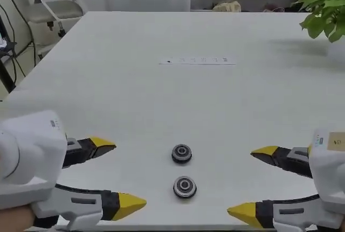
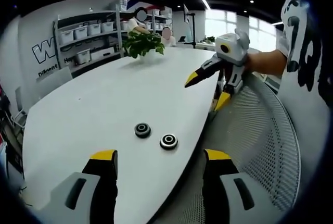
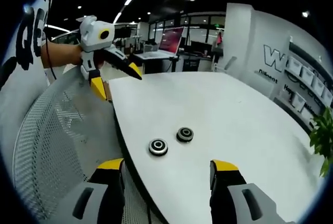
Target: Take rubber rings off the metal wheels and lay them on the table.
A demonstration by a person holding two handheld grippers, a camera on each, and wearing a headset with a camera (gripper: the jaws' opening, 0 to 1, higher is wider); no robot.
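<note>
Metal wheel (image 1: 181,154) and its twin (image 1: 185,187) lie flat on the table (image 1: 161,97), midway between both tools, rubber rings (image 1: 174,154) seemingly on | left tool (image 1: 129,174) gaping, empty | right tool (image 1: 241,182) likewise | guessing they flank so one pins, other peels

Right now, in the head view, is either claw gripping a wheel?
No: the far wheel and near wheel lie free on the table, between the open left claw and right claw.

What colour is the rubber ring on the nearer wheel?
The ring is black, around a silvery wheel; head view shows it best.
</note>
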